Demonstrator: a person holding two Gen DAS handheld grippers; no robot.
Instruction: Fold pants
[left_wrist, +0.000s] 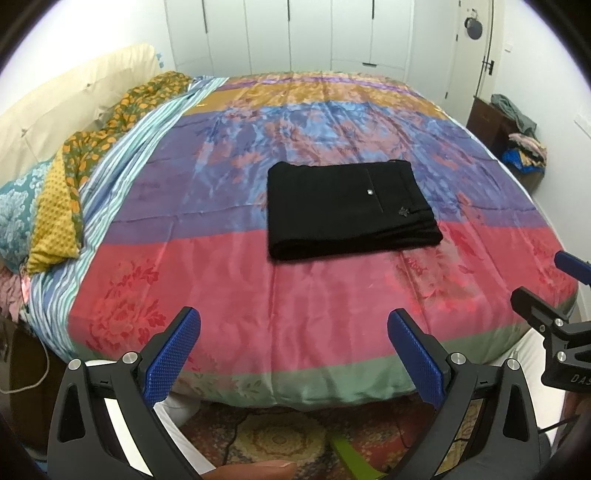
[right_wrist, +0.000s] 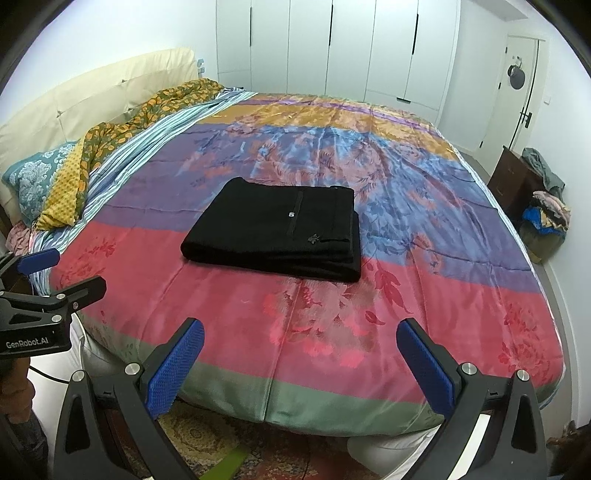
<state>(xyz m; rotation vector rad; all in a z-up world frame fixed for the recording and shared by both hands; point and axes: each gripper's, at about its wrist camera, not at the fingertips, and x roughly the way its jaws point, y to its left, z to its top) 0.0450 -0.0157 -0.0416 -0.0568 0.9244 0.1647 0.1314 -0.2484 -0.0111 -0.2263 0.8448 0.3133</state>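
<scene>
Black pants (left_wrist: 347, 210) lie folded into a neat rectangle in the middle of the bed's colourful cover (left_wrist: 236, 295). They also show in the right wrist view (right_wrist: 280, 230). My left gripper (left_wrist: 293, 325) is open and empty, held back above the bed's near edge, well short of the pants. My right gripper (right_wrist: 299, 334) is open and empty too, likewise back at the near edge. Each gripper shows at the side of the other's view, the right one (left_wrist: 543, 288) and the left one (right_wrist: 62, 269).
Pillows and a yellow-patterned blanket (left_wrist: 85, 155) lie along the bed's left side by a cream headboard (left_wrist: 66, 96). White wardrobes (right_wrist: 332, 48) stand behind. A dark cabinet with heaped clothes (right_wrist: 543, 199) stands right. A patterned rug (left_wrist: 280, 439) lies below.
</scene>
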